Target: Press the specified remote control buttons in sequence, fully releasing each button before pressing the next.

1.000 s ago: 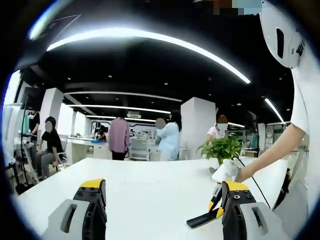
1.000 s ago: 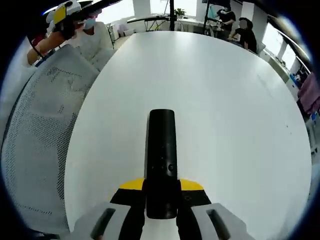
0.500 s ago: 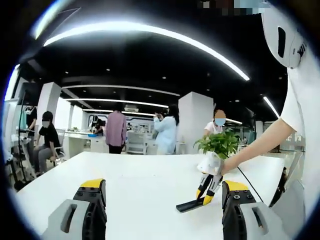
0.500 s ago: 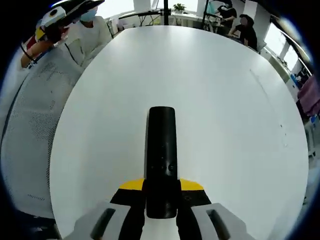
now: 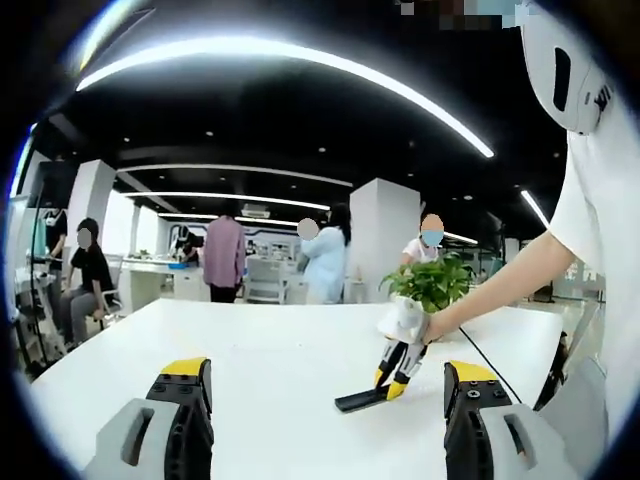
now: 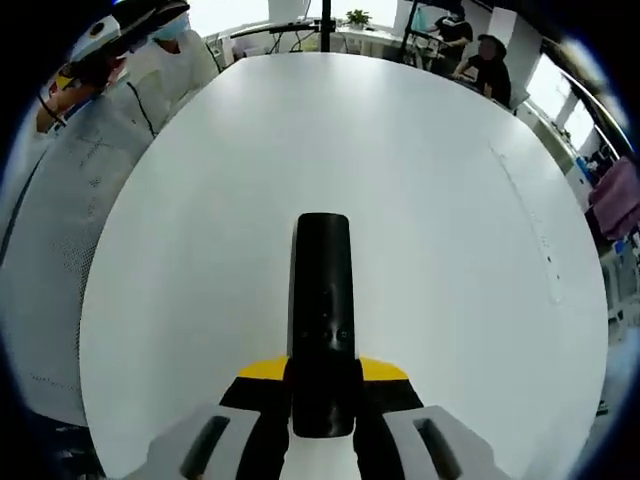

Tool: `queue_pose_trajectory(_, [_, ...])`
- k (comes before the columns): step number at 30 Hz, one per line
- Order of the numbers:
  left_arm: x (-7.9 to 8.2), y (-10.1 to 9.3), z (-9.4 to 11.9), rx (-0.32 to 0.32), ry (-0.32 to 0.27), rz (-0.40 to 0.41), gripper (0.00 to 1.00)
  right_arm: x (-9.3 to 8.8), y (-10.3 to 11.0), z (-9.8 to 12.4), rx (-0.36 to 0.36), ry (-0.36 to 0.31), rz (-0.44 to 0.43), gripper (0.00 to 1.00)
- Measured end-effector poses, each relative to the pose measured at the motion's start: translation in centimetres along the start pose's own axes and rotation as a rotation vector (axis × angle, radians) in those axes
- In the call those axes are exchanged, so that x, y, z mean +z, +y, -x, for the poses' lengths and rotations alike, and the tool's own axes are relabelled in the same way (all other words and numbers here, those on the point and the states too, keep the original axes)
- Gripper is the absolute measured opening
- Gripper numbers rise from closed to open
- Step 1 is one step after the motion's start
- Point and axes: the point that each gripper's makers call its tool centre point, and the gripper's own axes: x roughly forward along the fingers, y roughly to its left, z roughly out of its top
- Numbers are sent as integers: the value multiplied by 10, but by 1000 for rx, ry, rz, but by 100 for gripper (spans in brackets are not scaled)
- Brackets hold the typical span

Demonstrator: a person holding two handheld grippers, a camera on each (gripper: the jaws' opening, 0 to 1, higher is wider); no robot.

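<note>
From my right gripper I look down along a slim black remote control, a long matte bar with a rounded far end and a few tiny buttons near its middle. My jaws are clamped on its near end, their yellow-capped black tips pressed against both of its sides, and the grey plastic jaw bodies spread below. The remote juts straight forward above the bench, a broad, smooth white top with softly rounded edges and a faint seam running along its right side. To the left of the bench sits a pale mesh chair back, finely perforated.

In the left gripper view, my left gripper stands with its jaws wide apart and nothing between them; each is a grey moulded block with a black inner face and a yellow cap. Past them the same glossy white bench stretches away. The right gripper comes in from the right, held by a person's hand on a bare forearm, and the remote control shows there as a flat dark slab angled down from its yellow-and-black tips, its far end low over the bench; I cannot tell whether it touches the surface. Behind it stands a leafy green potted plant. Farther back, people stand among white square columns under a dark ceiling with long curved light strips.
</note>
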Motion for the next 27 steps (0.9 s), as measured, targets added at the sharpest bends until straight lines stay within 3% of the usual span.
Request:
queue_pose_trajectory(4, [1,1,1,13,-10,10,100,-1,-3,1,-55,-18,-31,23])
queue_pose_trajectory(10, [0,3,4,23,-3,17,100,4,5,8,-86,-172,-192,33])
queue_pose_trajectory(15, [0,6,5,35,-7,30,100,11,6,31,-204,-393,-405,46])
queue_pose_trajectory(21, [3,7,1,31,-18,39,100,22,13,83,-363,-686,-651,66])
queue_pose_trajectory(23, [4,6,-2,24,-18,31,100,24,16,101,-424,-771,-696,76])
queue_pose_trajectory(27, [3,5,-5,18,-16,34,100,25,33,134,-494,-889,-769,83])
